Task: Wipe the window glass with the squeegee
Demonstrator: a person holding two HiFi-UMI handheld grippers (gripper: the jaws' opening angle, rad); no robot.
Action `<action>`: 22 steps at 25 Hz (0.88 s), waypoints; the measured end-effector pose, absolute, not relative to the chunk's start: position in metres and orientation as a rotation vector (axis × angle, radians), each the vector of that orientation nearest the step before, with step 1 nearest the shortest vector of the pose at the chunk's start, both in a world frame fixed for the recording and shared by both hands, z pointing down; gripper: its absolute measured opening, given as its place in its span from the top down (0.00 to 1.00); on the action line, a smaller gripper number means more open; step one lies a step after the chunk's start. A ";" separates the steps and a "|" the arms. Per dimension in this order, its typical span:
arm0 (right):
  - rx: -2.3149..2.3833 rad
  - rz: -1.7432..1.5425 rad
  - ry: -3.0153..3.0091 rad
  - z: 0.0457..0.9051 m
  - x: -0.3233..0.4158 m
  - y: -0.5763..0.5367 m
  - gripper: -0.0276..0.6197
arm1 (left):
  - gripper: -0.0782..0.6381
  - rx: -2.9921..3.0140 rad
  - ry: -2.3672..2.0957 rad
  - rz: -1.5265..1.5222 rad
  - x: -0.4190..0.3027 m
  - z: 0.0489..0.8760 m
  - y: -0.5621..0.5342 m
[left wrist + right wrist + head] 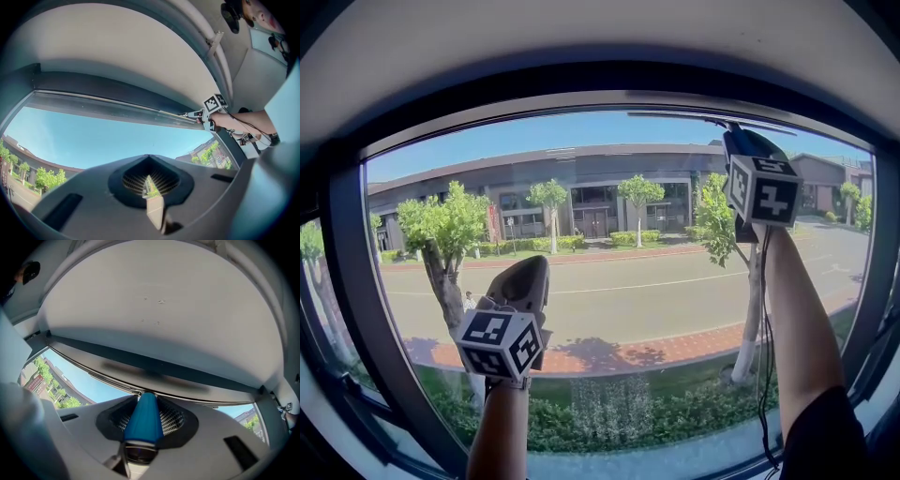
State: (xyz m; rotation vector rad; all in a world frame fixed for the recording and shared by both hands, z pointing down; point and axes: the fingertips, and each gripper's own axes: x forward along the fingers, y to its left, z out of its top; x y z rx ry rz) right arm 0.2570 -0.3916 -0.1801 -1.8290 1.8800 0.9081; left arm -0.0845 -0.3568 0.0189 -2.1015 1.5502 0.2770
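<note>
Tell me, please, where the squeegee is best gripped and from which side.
Grip the squeegee by its blue handle, coming from below. The handle is a round taper that points down and away from the blade, which lies along the top edge of the window glass. The right gripper holds it just so, shut around the handle.
</note>
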 end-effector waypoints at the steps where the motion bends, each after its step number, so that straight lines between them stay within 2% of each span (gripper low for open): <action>1: -1.828 0.910 1.882 -0.180 0.257 -0.391 0.76 | 0.89 -2.105 1.550 0.278 -0.084 0.019 -0.357; 22: -1.826 0.886 1.932 -0.142 0.254 -0.390 0.76 | 0.89 -2.140 1.539 0.291 -0.075 0.040 -0.351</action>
